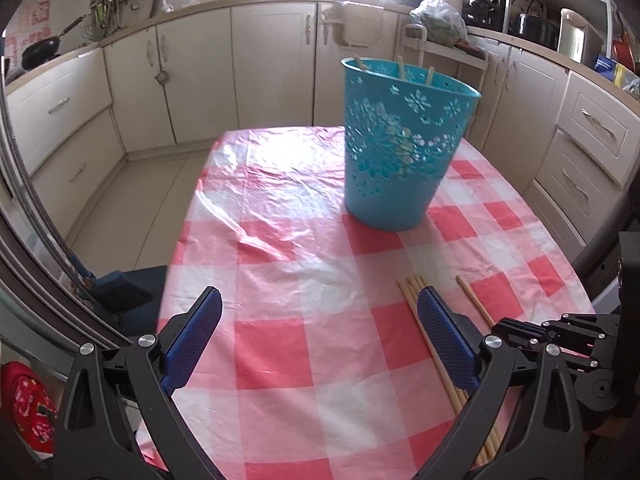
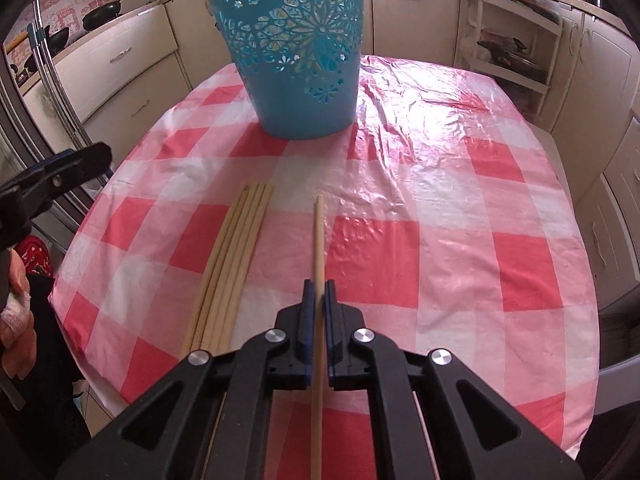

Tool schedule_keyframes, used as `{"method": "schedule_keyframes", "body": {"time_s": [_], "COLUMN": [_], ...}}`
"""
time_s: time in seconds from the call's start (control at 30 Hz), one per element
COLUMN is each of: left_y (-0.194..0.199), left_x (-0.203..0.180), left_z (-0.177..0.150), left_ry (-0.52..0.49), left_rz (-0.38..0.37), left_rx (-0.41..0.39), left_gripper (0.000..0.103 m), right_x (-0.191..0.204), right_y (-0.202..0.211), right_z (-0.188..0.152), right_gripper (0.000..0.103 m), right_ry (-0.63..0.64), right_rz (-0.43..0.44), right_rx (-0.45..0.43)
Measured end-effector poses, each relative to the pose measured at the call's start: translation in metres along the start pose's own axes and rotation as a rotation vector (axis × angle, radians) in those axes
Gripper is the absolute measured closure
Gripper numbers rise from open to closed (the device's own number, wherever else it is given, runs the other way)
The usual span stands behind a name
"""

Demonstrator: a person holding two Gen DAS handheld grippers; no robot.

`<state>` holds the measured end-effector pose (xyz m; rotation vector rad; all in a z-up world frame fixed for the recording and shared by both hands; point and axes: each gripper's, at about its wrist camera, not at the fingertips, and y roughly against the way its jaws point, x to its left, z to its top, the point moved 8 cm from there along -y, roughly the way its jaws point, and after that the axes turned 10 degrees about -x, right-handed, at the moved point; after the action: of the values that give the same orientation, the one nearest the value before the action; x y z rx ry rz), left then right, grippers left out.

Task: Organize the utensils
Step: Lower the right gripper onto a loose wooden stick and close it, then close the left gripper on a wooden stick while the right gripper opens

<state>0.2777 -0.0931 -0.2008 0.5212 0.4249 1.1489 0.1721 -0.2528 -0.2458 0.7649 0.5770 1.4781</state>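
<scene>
A blue perforated basket stands on the checked tablecloth with a few wooden chopsticks sticking out of its rim; it also shows in the right wrist view. A bundle of several chopsticks lies on the table, also seen in the left wrist view. My right gripper is shut on a single chopstick, which lies low over the cloth to the right of the bundle. My left gripper is open and empty, above the table left of the bundle.
The table with its red and white cloth has edges close on the left and near side. Kitchen cabinets ring the room. A white rack stands behind the table. My right gripper's body shows in the left wrist view.
</scene>
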Motion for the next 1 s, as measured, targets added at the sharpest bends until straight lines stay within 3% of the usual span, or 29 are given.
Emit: {"method": "schedule_keyframes", "body": {"time_s": [0.2, 0.43, 0.77, 1.0], "left_y": [-0.018, -0.044, -0.054, -0.053], "left_x": [-0.025, -0.036, -0.052, -0.043], "left_z": [-0.017, -0.038, -0.042, -0.039], "left_ry": [0.01, 0.023, 0.002, 0.008], "left_rz": [-0.025, 0.021, 0.068, 0.095], "left_rx": [0.093, 0.198, 0.216, 0.211], "left_gripper": [0.009, 0.018, 0.019, 0.019], "right_x": [0.001, -0.005, -0.007, -0.009], "right_y": [-0.007, -0.008, -0.008, -0.008], "right_z": [0.006, 0.007, 0.008, 0.008], "right_gripper": [0.097, 0.097, 0.097, 0.096], "right_ry": [0.013, -0.048, -0.089, -0.093], "right_rz": [0.015, 0.07, 0.112, 0.116], "right_rx": [-0.022, -0.03, -0.026, -0.026]}}
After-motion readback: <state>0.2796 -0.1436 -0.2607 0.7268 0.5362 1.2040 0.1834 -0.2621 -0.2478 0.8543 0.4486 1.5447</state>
